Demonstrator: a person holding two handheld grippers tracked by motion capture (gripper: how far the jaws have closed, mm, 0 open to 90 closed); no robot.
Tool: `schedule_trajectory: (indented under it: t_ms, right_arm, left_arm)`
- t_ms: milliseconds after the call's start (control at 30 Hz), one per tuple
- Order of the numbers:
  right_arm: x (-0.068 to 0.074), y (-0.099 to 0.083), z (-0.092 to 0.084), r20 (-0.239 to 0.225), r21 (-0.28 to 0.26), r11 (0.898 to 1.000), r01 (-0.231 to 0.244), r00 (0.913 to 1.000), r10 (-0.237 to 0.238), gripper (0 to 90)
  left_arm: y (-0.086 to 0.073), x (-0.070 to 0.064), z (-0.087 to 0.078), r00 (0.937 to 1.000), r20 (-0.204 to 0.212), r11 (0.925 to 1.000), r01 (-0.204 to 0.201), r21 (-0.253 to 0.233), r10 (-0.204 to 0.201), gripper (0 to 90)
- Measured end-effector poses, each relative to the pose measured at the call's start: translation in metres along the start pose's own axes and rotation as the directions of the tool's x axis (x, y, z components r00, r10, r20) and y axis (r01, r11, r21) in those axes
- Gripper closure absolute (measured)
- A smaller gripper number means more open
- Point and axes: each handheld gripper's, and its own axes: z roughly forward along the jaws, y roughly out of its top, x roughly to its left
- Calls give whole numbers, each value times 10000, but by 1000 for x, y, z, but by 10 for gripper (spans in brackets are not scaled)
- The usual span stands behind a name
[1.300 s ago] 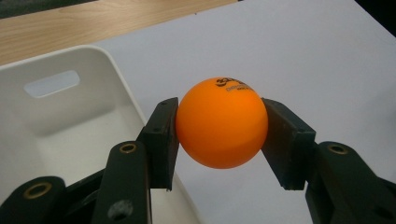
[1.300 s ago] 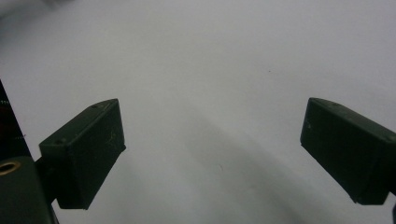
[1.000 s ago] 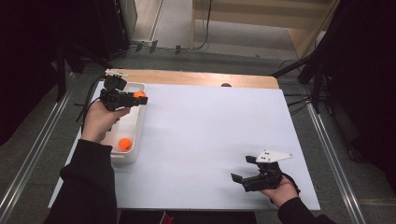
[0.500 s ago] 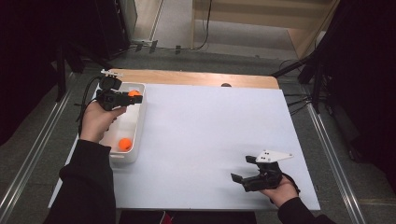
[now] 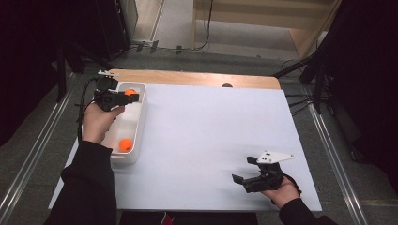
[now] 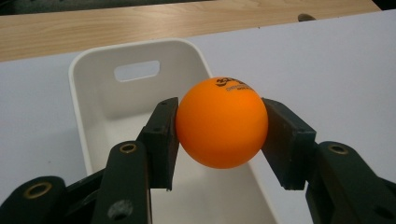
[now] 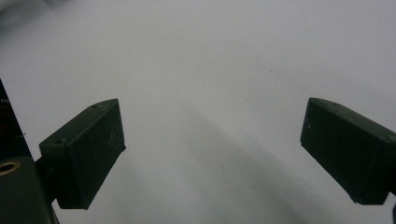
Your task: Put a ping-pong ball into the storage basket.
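My left gripper (image 5: 131,95) is shut on an orange ball (image 6: 221,122), held just above the far end of a white bin (image 5: 136,136). In the left gripper view the ball sits squeezed between both pads (image 6: 161,135), with the bin's handle slot behind it. A second orange ball (image 5: 125,145) lies inside the bin near its front end. My right gripper (image 5: 243,178) rests low at the front right of the white sheet (image 5: 211,131), its jaws wide apart. Its pads (image 7: 84,151) have nothing between them, only bare sheet below.
A wooden table strip (image 5: 197,78) runs along the back edge, with a small dark object (image 5: 227,85) on it. Metal rails (image 5: 28,154) flank the table on both sides. Cables trail off the left gripper toward the left.
My left gripper has carried the orange ball a little farther back and left over the bin. The right gripper has stayed where it was.
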Motion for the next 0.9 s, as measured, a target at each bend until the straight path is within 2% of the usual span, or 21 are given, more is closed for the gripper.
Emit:
schedule_trajectory:
  t_ms: [900]
  right_arm:
    - [0,0,0,-4,-18,10000,22,10000,-22,51]
  left_arm:
    - [-12,6,23,9976,-558,9986,430,309,-412,503]
